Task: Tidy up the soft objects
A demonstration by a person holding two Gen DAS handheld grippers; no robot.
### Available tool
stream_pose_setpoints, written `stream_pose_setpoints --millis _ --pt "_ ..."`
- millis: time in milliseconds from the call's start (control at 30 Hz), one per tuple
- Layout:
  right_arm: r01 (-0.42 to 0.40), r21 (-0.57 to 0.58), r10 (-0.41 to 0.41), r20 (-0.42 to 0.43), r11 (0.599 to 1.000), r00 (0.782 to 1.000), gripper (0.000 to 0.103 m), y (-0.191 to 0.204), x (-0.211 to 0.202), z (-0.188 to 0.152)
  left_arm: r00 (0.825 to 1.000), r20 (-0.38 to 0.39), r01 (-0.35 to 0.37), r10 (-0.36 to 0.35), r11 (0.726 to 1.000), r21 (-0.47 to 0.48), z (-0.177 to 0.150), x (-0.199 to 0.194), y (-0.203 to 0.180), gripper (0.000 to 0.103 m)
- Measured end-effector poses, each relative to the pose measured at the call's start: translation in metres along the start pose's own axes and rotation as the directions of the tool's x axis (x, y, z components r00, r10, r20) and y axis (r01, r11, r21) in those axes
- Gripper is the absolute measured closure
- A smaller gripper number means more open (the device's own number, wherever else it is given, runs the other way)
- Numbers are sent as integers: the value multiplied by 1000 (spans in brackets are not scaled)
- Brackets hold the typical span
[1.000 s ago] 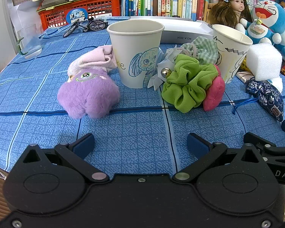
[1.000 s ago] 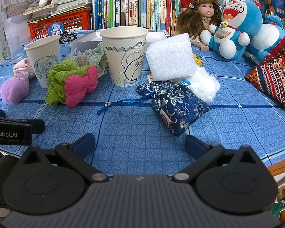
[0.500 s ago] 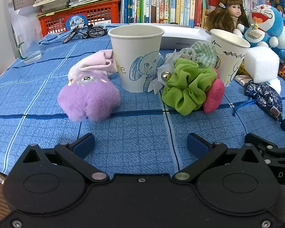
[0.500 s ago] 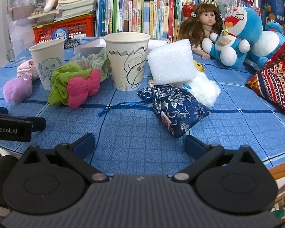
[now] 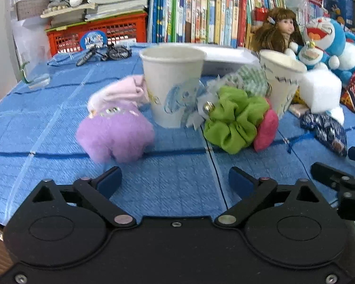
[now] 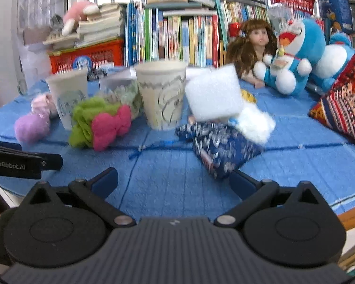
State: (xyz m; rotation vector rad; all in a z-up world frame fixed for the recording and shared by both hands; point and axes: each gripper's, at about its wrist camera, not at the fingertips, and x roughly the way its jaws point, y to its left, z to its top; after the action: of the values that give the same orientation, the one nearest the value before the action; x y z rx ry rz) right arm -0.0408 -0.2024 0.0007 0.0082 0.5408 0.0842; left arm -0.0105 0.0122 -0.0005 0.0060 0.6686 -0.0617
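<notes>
My left gripper (image 5: pixel 175 181) is released, with nothing between its fingers; its jaws have just been closing a little. The purple plush (image 5: pixel 114 136) lies on the blue tablecloth (image 5: pixel 35 123) just ahead and slightly left of it, its long side across my view, so I judge this hand is the nearer one. My right gripper (image 6: pixel 174 181) is released too, and the dark blue pouch (image 6: pixel 221 148) lies just ahead, a bit to the right, near its right finger. I count two paper cups (image 5: pixel 174 87), one green scrunchie (image 5: pixel 234 119), one pink bow (image 6: pixel 111 126), one white foam block (image 6: pixel 214 94).
</notes>
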Motion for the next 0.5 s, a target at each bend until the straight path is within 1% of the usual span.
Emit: stream_pose_setpoints --millis 100,233,300,500 --pt "7 -29 -5 48 1000 999 0 -2 -7 7 998 50 -26 26 1000 8 9 -9 7 9" --pt "59 -71 -53 83 996 995 1 -9 -7 15 992 114 -59 58 998 12 21 -17 16 9" --pt "94 -82 -88 80 992 993 2 -16 -3 19 989 118 -89 87 996 15 26 -14 20 9" --pt "126 -83 -123 40 989 992 5 -31 8 17 988 82 -128 128 992 -3 31 6 28 9"
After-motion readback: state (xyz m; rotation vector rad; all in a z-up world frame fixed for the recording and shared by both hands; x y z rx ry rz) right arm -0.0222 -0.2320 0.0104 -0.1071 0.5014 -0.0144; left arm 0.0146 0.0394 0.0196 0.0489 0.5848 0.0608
